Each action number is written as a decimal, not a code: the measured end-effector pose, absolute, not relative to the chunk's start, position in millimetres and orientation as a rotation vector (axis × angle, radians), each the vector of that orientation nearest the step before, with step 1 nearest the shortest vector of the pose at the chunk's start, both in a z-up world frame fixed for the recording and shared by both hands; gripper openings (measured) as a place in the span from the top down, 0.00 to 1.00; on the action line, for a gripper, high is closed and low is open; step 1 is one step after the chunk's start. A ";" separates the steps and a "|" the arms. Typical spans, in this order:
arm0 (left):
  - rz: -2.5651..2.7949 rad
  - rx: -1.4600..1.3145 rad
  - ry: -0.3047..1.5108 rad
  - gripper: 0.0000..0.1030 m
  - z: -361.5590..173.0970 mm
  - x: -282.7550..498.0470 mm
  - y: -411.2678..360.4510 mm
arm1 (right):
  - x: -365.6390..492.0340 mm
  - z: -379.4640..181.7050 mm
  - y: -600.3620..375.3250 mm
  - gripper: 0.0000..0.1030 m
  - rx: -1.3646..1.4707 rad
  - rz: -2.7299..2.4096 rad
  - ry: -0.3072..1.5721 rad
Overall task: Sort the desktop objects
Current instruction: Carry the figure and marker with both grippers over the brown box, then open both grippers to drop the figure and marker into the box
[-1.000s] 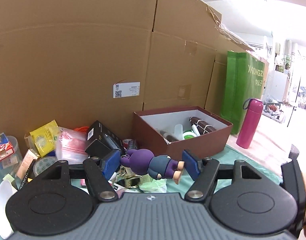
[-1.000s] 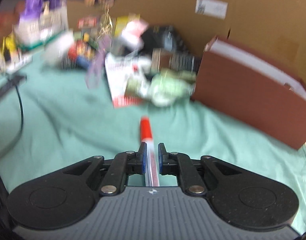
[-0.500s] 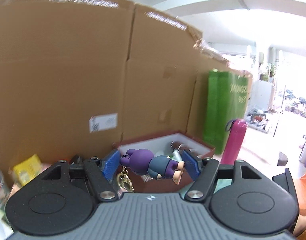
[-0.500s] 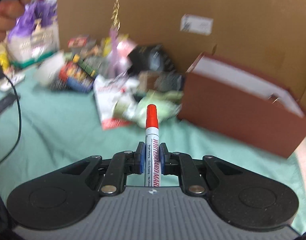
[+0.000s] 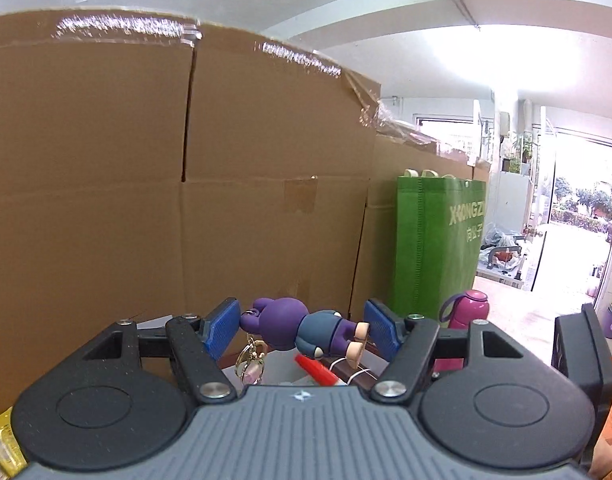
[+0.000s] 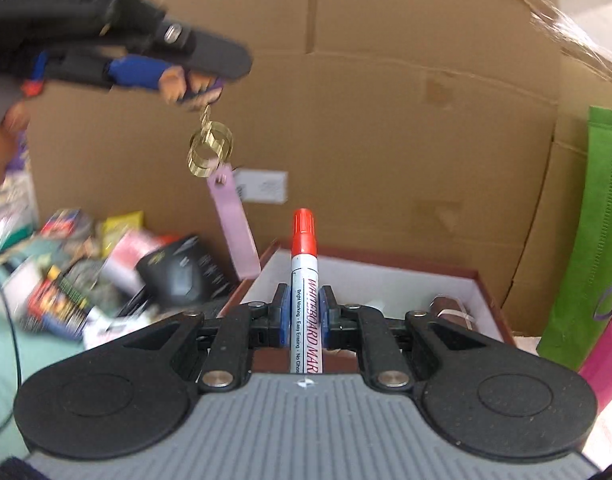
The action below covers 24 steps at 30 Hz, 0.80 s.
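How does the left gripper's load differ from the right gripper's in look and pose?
The left gripper holds a purple bear keychain crosswise, head to feet between its pads; the right gripper holds a whiteboard marker lengthwise, red cap forward. The keychain dangles a gold ring and pink tag; the marker is rigid. Both are lifted near the brown box.

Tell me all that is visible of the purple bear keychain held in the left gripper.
The purple bear keychain is a small figure, seemingly rubbery plastic, with a purple head, dark blue clothes and tan feet. It lies sideways in the air, clamped head and feet between the blue pads of the left gripper. A gold ring and a pale pink tag hang from its head, above the brown box.
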<state>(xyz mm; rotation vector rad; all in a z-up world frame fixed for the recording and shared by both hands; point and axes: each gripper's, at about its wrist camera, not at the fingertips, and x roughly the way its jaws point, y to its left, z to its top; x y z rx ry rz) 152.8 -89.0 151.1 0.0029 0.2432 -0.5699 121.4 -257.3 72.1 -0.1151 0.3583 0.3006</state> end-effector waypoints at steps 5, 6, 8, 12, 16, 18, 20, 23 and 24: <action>-0.554 -0.016 0.312 0.31 137.2 194.6 -109.7 | 164.4 76.1 -268.8 0.87 -0.075 0.261 0.372; -0.549 -0.014 0.320 0.31 133.6 201.5 -112.7 | 172.4 75.5 -271.0 0.87 -0.070 0.253 0.378; -0.541 -0.014 0.334 0.31 125.7 213.4 -117.9 | 185.6 73.6 -276.1 0.87 -0.051 0.240 0.392; -0.542 -0.022 0.386 0.31 108.9 233.4 -124.6 | 212.4 60.8 -283.5 0.87 -0.029 0.211 0.429; -0.540 -0.007 0.426 0.31 90.5 246.4 -129.8 | 233.6 40.0 -292.4 0.87 0.004 0.177 0.481; -0.540 -0.004 0.441 0.31 82.5 251.7 -130.9 | 242.3 29.4 -296.3 0.87 0.013 0.160 0.508; -0.546 -0.009 0.452 0.31 77.4 258.6 -134.3 | 249.8 19.7 -299.7 0.87 0.017 0.150 0.534; -0.594 -0.021 0.468 0.29 69.3 263.5 -136.0 | 257.3 8.7 -302.2 0.86 0.017 0.134 0.557; -0.611 -0.022 0.473 0.23 66.7 263.4 -134.8 | 258.5 6.5 -303.0 0.79 0.013 0.129 0.561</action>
